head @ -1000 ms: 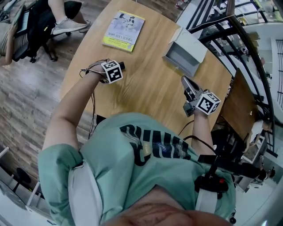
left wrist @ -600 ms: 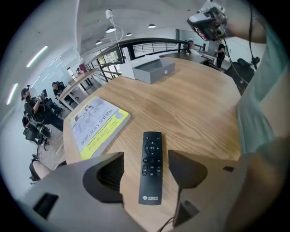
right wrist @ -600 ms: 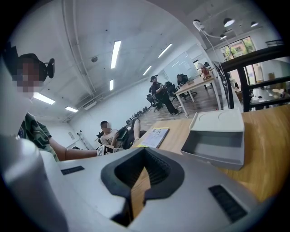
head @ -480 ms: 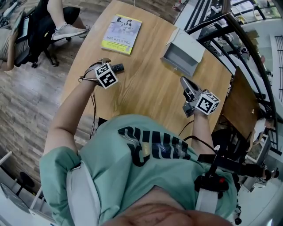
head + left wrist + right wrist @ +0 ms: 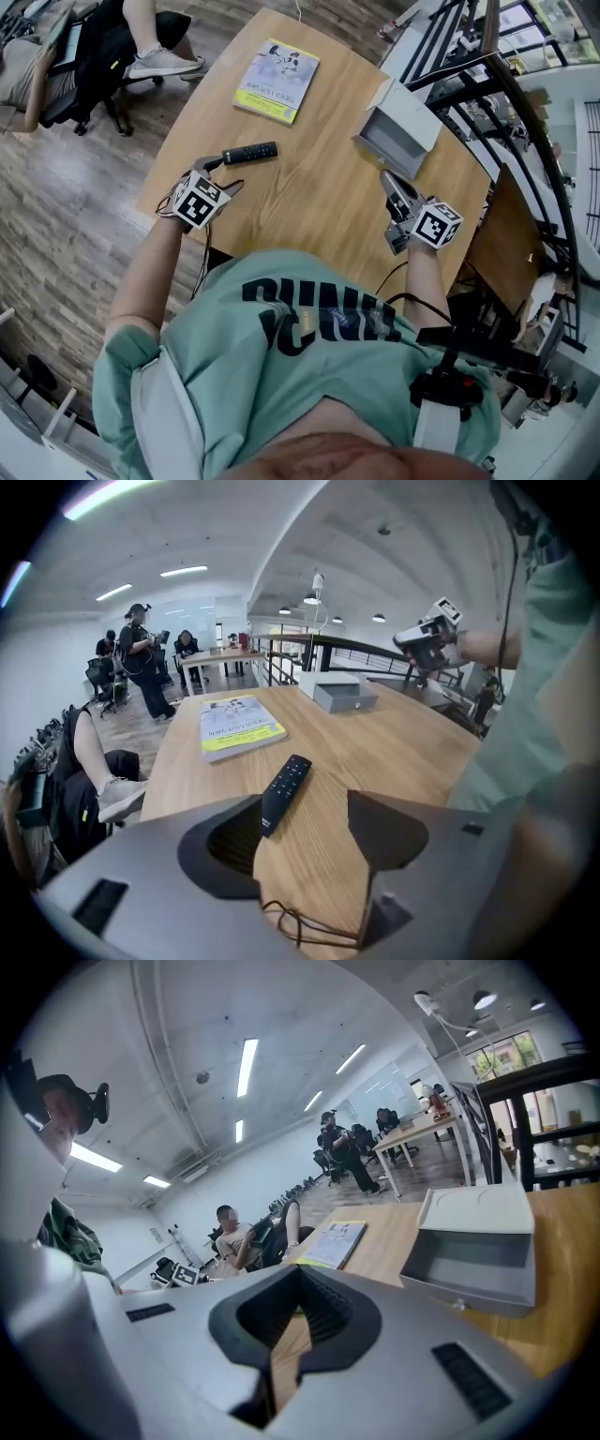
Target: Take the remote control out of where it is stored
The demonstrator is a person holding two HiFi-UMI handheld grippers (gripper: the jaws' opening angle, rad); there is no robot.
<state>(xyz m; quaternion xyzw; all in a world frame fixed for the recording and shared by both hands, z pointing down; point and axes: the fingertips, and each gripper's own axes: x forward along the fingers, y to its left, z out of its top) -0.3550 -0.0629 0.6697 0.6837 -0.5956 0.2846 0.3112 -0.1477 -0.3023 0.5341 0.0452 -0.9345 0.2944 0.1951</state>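
The black remote control (image 5: 249, 152) lies flat on the wooden table (image 5: 319, 187), on its own between the book and my left gripper (image 5: 221, 184). In the left gripper view the remote (image 5: 284, 789) rests just beyond the left gripper (image 5: 305, 832). Its jaws have just been opening and stand wide, with nothing between them. My right gripper (image 5: 396, 195) hovers near the table's right side, pointing at the open grey box (image 5: 398, 117). From its own view the right gripper (image 5: 292, 1330) has its pads nearly together and empty.
A yellow-edged book (image 5: 277, 80) lies at the table's far side. The grey box (image 5: 473, 1251) has its lid up. A black railing (image 5: 487, 84) runs along the right. A seated person's shoe (image 5: 164, 61) and a chair are beyond the far left edge.
My left gripper has let go of the remote, opened, and drawn back and up toward me. The remote now lies free on the table. The right gripper has barely moved.
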